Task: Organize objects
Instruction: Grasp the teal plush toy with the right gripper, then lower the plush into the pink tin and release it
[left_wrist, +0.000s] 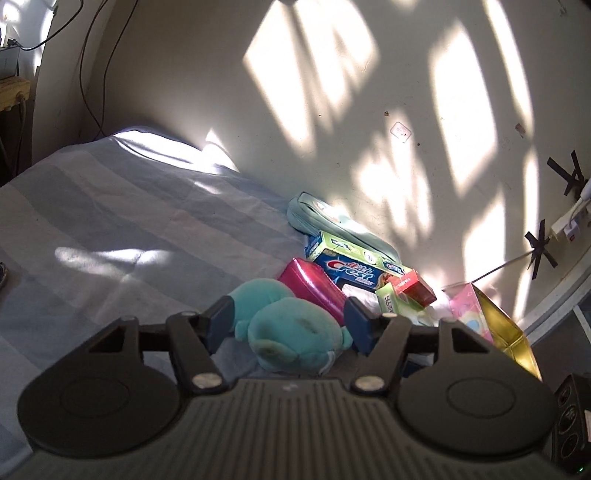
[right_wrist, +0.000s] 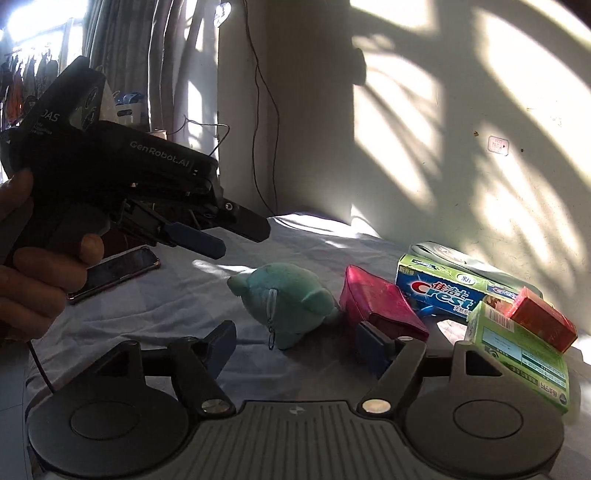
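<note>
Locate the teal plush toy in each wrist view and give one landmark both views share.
Left wrist: teal plush toy low centre, between the left hand-held gripper's open fingers.
Right wrist: centre, on the bedsheet.
Shared landmark: magenta pouch immediately right of it.

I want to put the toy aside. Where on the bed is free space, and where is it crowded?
Free: the striped sheet left of the teal plush toy, toward the far corner. In the right wrist view, a patch between the toy and the phone. Crowded: by the wall, the pink pouch, Crest box and red box are piled together.
</note>
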